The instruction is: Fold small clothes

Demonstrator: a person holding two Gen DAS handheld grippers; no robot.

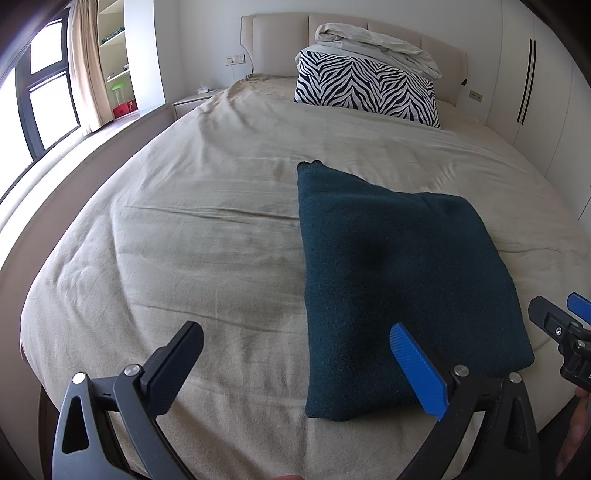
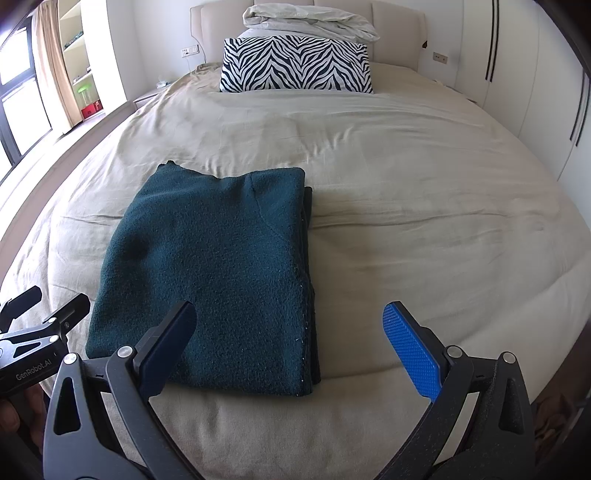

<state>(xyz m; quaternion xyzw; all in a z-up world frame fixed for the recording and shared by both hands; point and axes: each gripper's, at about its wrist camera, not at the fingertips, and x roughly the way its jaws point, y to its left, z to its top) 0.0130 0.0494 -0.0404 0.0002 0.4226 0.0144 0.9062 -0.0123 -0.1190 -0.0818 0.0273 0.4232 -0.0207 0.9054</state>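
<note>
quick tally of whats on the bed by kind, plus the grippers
green garment: 1, folded, lying flat
zebra pillow: 1
bundled pale bedding: 1, behind the pillow
grippers: 2, left and right, both open, holding nothing
total: 5

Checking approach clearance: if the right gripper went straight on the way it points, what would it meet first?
Probably the beige bedsheet, just right of the folded dark-green sweater; the right gripper, open, points slightly downward, though depth is uncertain.
</note>
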